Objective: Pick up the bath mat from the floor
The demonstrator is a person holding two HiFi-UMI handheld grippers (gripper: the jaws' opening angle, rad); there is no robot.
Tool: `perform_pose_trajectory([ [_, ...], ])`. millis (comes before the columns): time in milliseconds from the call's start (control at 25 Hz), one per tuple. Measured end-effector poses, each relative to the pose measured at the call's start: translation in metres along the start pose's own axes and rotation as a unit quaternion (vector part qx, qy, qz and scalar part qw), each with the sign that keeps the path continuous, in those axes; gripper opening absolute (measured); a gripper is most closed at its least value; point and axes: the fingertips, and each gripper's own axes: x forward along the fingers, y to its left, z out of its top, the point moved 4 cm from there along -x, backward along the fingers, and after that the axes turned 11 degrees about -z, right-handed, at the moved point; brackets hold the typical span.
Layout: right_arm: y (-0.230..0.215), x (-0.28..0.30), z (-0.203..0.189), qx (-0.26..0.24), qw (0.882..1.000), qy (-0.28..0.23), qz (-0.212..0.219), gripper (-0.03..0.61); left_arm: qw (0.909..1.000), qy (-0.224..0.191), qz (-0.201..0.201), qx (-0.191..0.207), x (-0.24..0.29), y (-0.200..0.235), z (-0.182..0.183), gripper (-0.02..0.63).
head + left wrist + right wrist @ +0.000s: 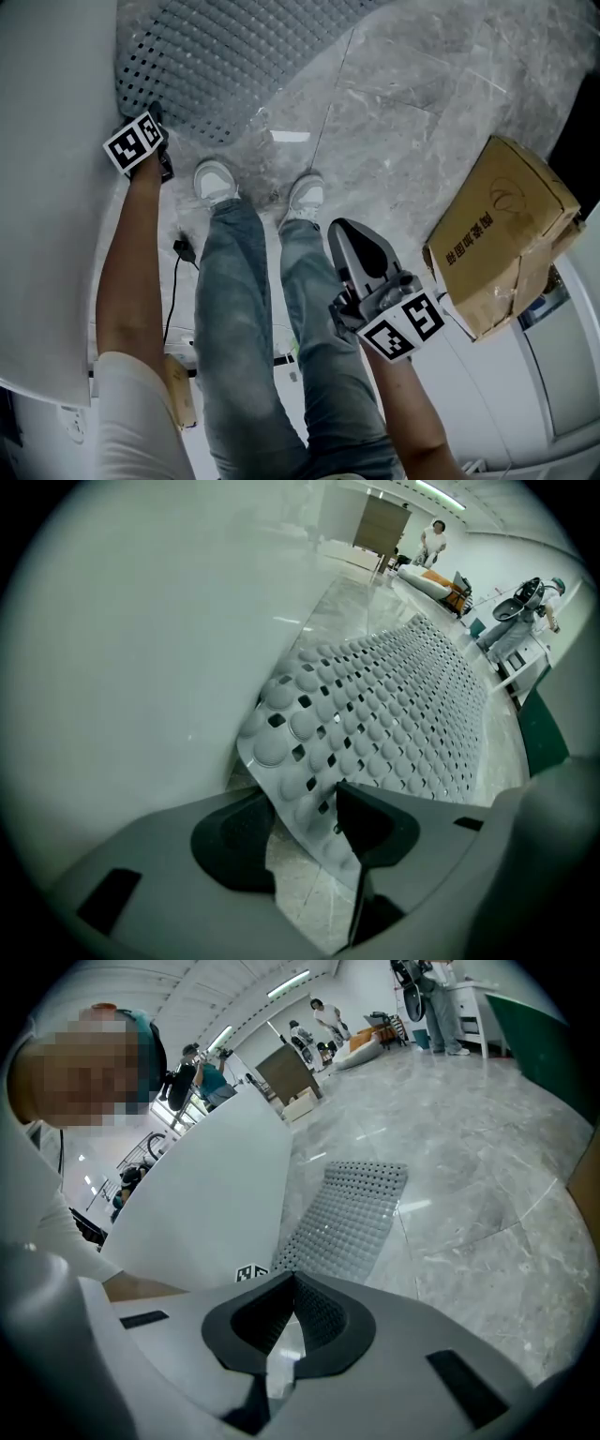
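The mat (234,66) lies on the floor (422,112) at 12 o'clock. My left tongs (305,822) stand wide, its near corner between them. My right tongs (286,1283) are closed, empty.

You're standing on a glossy grey marble floor (422,112) veined in white, with ceiling strip lights (289,982) mirrored in it. A tall white panel (47,187) rises at your left, and a brown cardboard box (497,234) sits at your right. Far down the hall, people (323,1018) stand among furniture.
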Motion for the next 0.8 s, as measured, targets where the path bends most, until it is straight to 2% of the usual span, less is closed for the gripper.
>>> perform_pose_trajectory([
  [160,0.002,0.000,-0.001,0.003,1.000,0.004,-0.008,0.026,0.9999,-0.007,-0.008,-0.010,-0.009,0.001,0.002,0.105],
  [200,0.004,-0.001,0.000,0.002,1.000,0.005,-0.009,0.026,0.9998,-0.010,-0.013,-0.007,-0.012,-0.001,0.003,0.098],
  [360,0.015,-0.006,0.006,0.003,1.000,-0.002,-0.007,0.026,0.9980,-0.006,-0.044,0.045,-0.026,-0.014,0.003,0.051],
  [480,0.018,-0.008,0.012,0.007,1.000,-0.005,-0.010,0.026,0.9944,-0.001,-0.066,0.082,-0.032,-0.026,0.003,0.035],
  [800,0.037,-0.021,0.017,0.008,1.000,-0.011,0.000,0.026,0.9902,0.000,-0.084,0.112,-0.071,-0.048,0.011,0.032],
])
